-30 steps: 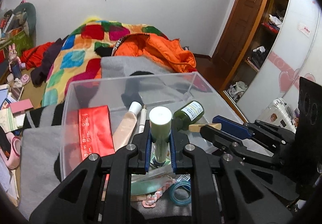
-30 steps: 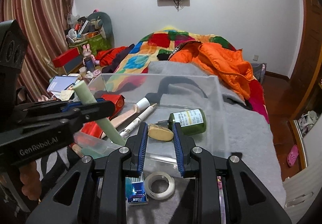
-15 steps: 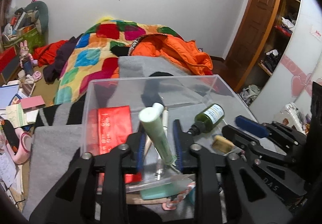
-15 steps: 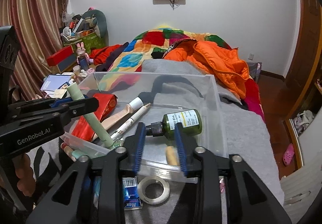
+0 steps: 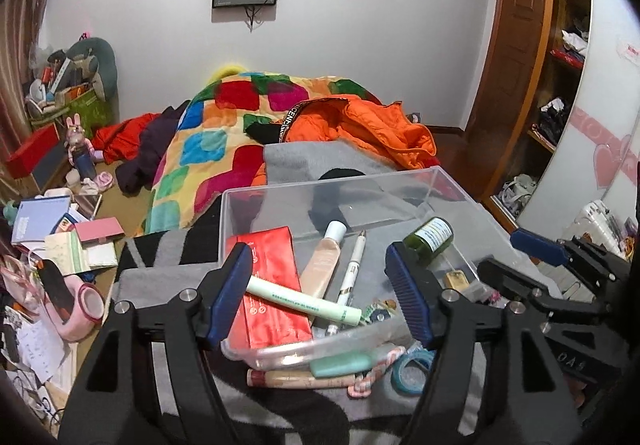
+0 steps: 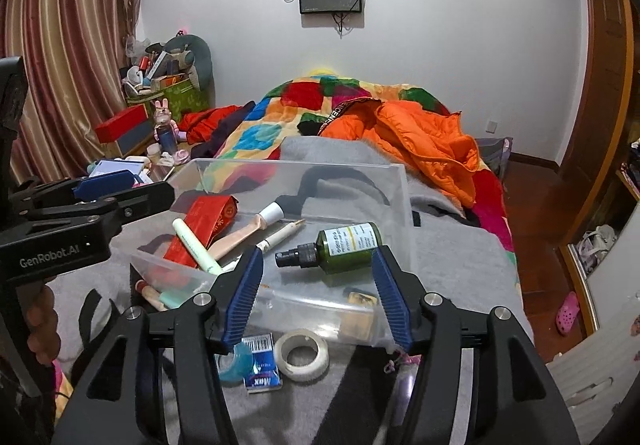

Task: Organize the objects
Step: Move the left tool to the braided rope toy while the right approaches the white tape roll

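Observation:
A clear plastic bin (image 5: 448,181) (image 6: 400,181) sits on a grey blanket. In it lie a pale green tube (image 5: 300,300) (image 6: 196,243) across a red packet (image 5: 268,281) (image 6: 208,217), a beige tube (image 5: 324,265), a white pen (image 5: 352,265), a green spray bottle (image 5: 428,241) (image 6: 340,247) and a small tan block (image 5: 457,279) (image 6: 362,299). My left gripper (image 5: 320,293) is open and empty above the bin's near edge. My right gripper (image 6: 318,293) is open and empty at the bin's near right side.
Before the bin lie a white tape roll (image 6: 303,353), a blue tape roll (image 5: 412,367) (image 6: 236,363), a blue card (image 6: 260,361), a mint tube (image 5: 344,363) and a beige stick (image 5: 296,377). A cluttered shelf (image 5: 60,229) stands left. A quilt and orange jacket (image 5: 360,129) lie behind.
Both grippers opened. The green tube dropped from my left gripper and lies across the red packet. The tan block dropped from my right gripper into the bin. Both grippers drew back.

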The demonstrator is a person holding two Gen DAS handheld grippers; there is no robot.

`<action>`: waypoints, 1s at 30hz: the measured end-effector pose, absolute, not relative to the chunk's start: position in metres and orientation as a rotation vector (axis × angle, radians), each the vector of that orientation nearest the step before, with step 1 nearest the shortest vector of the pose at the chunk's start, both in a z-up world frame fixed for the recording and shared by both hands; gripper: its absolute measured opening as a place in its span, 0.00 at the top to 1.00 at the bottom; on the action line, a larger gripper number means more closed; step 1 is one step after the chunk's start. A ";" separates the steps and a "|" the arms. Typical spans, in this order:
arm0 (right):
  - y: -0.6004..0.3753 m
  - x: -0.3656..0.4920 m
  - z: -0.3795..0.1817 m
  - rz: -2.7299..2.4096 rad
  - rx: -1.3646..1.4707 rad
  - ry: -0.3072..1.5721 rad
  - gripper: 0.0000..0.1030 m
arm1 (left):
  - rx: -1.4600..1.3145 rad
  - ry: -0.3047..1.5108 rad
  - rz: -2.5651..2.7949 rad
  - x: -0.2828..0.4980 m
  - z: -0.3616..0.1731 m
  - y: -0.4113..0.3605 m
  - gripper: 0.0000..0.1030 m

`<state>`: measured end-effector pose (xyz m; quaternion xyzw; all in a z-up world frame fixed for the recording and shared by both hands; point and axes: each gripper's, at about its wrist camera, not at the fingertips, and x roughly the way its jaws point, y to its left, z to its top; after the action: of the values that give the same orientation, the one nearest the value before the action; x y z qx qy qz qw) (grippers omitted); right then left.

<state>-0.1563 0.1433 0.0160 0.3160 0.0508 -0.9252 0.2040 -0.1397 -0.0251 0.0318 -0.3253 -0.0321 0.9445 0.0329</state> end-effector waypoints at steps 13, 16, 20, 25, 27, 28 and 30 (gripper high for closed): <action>0.161 -0.131 0.006 -2.564 0.905 0.145 0.46 | -1.066 0.000 2.896 -0.096 0.010 -0.016 0.20; 0.162 -0.128 -0.003 -2.549 0.936 0.159 0.46 | -1.093 -0.006 2.869 -0.090 -0.001 -0.014 0.20; 0.164 -0.128 -0.019 -2.531 0.997 0.169 0.46 | -1.138 0.022 2.842 -0.087 -0.020 -0.008 0.20; 0.165 -0.131 -0.036 -2.505 1.069 0.176 0.46 | -1.210 0.020 2.768 -0.092 -0.040 0.001 0.38; 0.165 -0.133 -0.041 -2.500 1.086 0.175 0.46 | -1.219 0.024 2.756 -0.095 -0.044 0.004 0.45; 0.165 -0.133 -0.043 -2.495 1.091 0.173 0.46 | -1.226 0.032 2.748 -0.097 -0.047 0.007 0.47; 0.163 -0.134 -0.045 -2.487 1.096 0.171 0.46 | -1.237 0.041 2.740 -0.100 -0.049 0.010 0.55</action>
<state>-0.1337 0.1632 -0.0453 0.3937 0.0613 -0.8934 0.2076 -0.1003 0.0098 -0.0492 -0.4104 0.0135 0.9093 0.0675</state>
